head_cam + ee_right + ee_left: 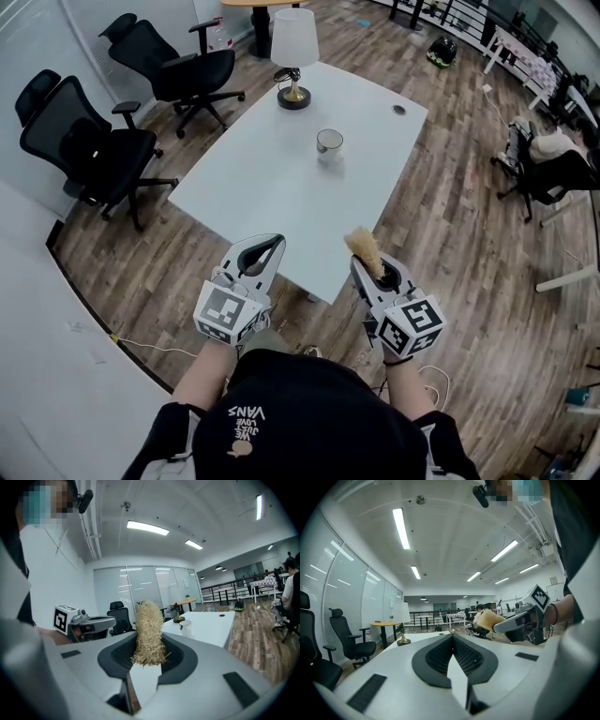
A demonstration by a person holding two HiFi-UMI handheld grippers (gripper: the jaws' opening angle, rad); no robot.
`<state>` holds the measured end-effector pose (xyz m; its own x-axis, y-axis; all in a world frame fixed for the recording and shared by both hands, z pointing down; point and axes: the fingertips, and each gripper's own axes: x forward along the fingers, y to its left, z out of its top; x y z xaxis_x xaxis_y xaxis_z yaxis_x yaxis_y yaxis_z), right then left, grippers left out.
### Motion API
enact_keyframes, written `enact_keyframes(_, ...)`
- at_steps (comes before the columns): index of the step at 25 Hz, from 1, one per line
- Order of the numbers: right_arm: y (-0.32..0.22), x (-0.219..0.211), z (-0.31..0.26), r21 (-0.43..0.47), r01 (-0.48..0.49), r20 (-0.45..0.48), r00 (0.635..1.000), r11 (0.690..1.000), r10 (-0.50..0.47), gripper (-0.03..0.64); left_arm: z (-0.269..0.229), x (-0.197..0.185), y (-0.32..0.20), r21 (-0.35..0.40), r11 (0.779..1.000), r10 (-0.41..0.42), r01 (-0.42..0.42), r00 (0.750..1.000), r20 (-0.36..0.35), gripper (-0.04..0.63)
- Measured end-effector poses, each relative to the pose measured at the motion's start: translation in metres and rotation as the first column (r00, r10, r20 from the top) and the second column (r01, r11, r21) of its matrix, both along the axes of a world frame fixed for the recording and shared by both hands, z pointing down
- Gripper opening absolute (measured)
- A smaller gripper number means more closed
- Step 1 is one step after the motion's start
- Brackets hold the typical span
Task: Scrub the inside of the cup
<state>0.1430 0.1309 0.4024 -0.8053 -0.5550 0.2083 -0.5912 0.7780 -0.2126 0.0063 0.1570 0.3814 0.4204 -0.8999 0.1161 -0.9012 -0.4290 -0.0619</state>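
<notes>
A glass cup (329, 142) stands upright near the middle of the white table (262, 187), far ahead of both grippers; it also shows small in the right gripper view (185, 626). My right gripper (367, 260) is shut on a straw-coloured scrubber (364, 247), a fibrous wad that sticks up from its jaws (148, 634). My left gripper (266, 249) is shut with nothing between its jaws (452, 637). Both are held above the table's near corner, close to the person's body. The scrubber and right gripper (520, 620) appear in the left gripper view.
A table lamp (293, 56) with a white shade stands at the table's far end. Two black office chairs (89, 141) (169, 61) stand left of the table. A person sits in a chair (553, 164) at the right. Wooden floor surrounds the table.
</notes>
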Motion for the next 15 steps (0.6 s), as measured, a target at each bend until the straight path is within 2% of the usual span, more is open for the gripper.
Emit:
enact_keyframes(7, -0.035, -0.049, -0.004, -0.002, -0.13, 0.018, 0.991, 0.992, 0.13, 0.1, -0.004, -0.054, -0.046, -0.006, 0.994, 0.112, -0.112, 0.994, -0.002, 0.011)
enact_keyframes(15, -0.052, -0.091, -0.001, -0.024, -0.265, 0.026, 0.964, 0.964, 0.266, 0.1, -0.005, -0.101, -0.085, -0.012, 0.968, 0.249, -0.249, 0.968, 0.006, 0.011)
